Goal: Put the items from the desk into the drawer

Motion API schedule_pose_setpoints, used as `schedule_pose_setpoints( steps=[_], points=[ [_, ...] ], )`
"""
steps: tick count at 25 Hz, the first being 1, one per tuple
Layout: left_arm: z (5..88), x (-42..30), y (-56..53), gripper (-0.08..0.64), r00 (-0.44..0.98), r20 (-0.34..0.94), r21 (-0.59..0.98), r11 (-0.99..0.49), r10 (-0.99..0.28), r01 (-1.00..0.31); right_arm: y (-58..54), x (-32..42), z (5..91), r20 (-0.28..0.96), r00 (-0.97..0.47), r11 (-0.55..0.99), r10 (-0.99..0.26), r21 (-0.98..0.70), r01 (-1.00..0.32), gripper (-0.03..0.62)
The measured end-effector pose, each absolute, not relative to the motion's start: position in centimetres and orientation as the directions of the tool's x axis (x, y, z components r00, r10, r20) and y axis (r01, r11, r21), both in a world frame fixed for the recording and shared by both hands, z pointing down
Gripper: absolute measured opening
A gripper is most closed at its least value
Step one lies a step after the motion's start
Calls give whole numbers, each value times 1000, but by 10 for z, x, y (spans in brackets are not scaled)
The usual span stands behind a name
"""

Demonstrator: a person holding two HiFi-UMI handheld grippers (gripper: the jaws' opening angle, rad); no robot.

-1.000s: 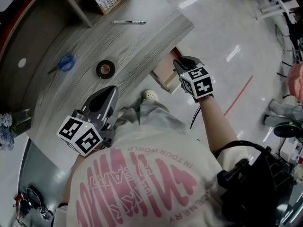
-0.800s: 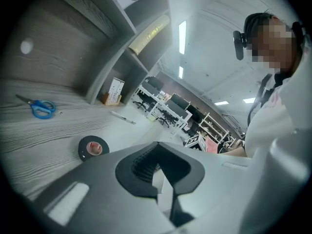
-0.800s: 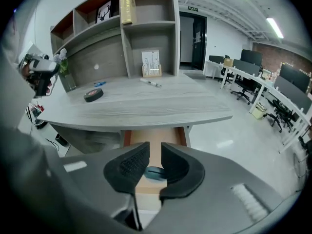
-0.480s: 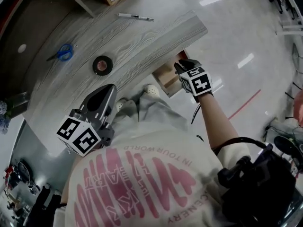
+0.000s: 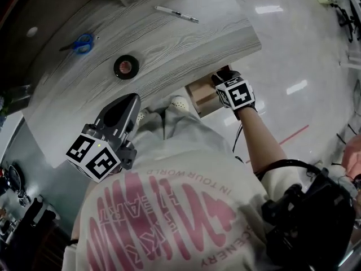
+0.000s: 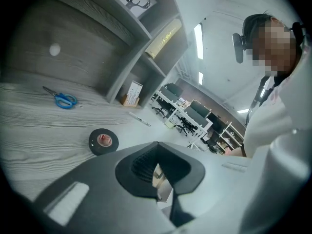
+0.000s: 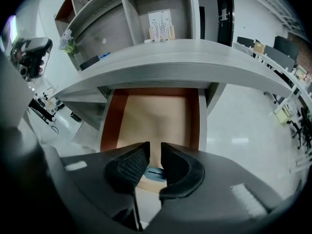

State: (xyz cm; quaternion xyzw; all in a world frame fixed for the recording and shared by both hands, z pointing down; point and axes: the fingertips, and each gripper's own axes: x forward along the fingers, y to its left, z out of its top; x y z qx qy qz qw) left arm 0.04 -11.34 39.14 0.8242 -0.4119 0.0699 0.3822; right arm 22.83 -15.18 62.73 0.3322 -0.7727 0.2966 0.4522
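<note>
Fingers [image 6: 140, 165] of the left gripper [image 6: 157, 144] were pressed together, empty. Those of the right gripper [image 7: 155, 150] stood a little apart round a blue bit [image 7: 155, 173] on the pulled-out drawer [image 7: 109, 116] under the desk [image 5: 169, 44] — grip unclear. On the desk — one tape roll [image 5: 126, 67], one scissors [image 5: 82, 43], one pen [image 5: 176, 14].

The right hand-held gripper [image 7: 154, 155] has dropped lower, down to the front of the open drawer [image 7: 156, 113].

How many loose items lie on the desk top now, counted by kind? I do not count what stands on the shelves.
scissors: 1
tape roll: 1
pen: 1
Total: 3
</note>
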Motion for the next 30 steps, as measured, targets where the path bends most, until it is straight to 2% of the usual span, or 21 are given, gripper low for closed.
schedule_pose_setpoints(
  steps=[15, 19, 21, 24, 30],
  points=[
    [393, -20, -112, 18, 574, 440, 553, -295, -690, -779, -149, 216, 663, 924, -356, 627, -137, -197, -754, 77],
    [392, -25, -110, 18, 559, 444, 547, -283, -700, -788, -150, 215, 667, 923, -359, 618, -136, -204, -759, 74],
    [392, -28, -109, 18, 553, 445, 544, -278, -705, -792, -152, 215, 667, 922, -360, 610, -139, -206, -765, 29],
    [391, -31, -109, 18, 546, 448, 542, -271, -708, -796, -155, 216, 666, 924, -355, 605, -141, -204, -770, 57],
    [391, -34, -109, 18, 555, 438, 549, -279, -707, -788, -159, 219, 653, 915, -357, 582, -189, -188, -791, 31]
  ],
)
